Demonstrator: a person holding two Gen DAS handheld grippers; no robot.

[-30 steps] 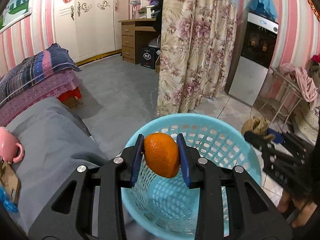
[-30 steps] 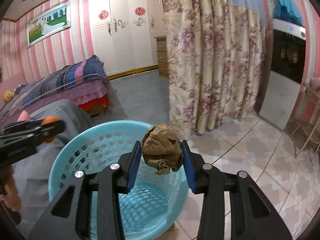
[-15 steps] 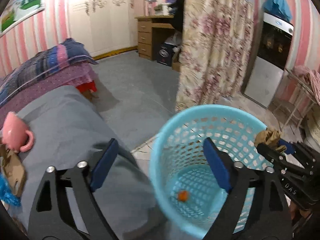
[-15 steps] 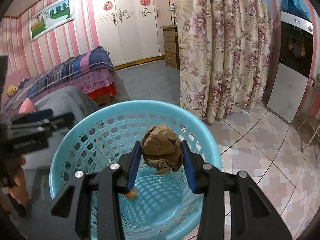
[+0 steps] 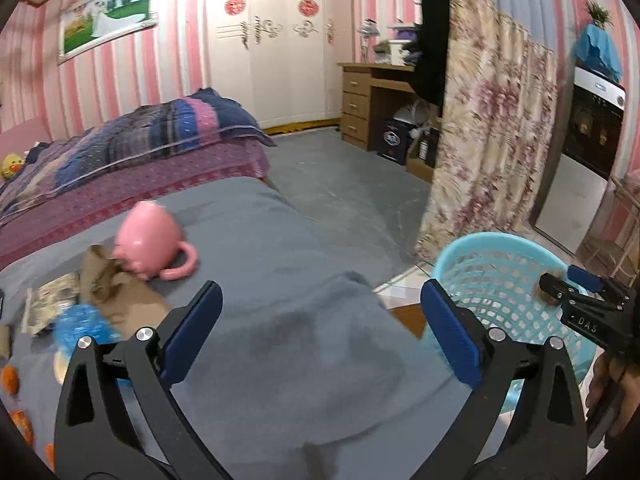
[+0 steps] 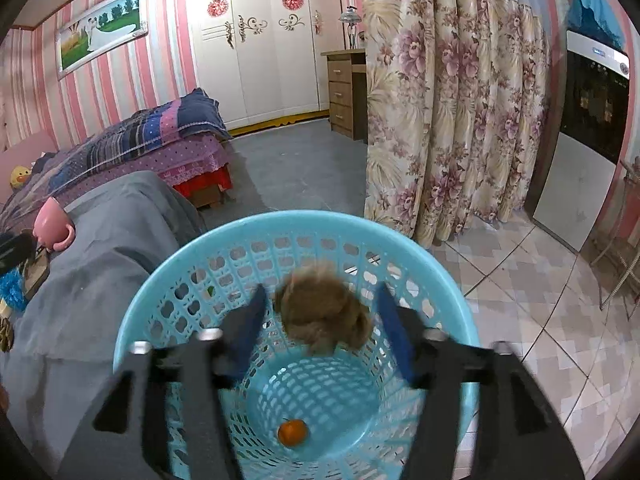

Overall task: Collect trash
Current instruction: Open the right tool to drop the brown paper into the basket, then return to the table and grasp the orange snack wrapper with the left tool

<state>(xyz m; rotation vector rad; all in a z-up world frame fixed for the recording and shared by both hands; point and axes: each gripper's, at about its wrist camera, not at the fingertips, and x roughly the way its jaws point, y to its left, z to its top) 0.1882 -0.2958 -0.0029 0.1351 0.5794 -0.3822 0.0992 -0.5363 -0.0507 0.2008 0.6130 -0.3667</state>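
Pink-striped bedroom, grey blanket [image 5: 280, 280] spread below the left gripper [image 5: 320, 320]. Left gripper: jaws have just been opening, now wide, nothing between them; pink mug [image 5: 150, 240] lies tipped ahead-left of it, brown paper [image 5: 116, 292] just beside the mug. Blue basket [image 6: 296, 360] directly under the right gripper [image 6: 320, 320]. Right gripper: jaws have just been opening; crumpled brown wad [image 6: 324, 312] between them, blurred, clear of both pads, roughly round with no clear long axis. Orange [image 6: 293, 432] rests on the basket floor, below the wad, stem side up.
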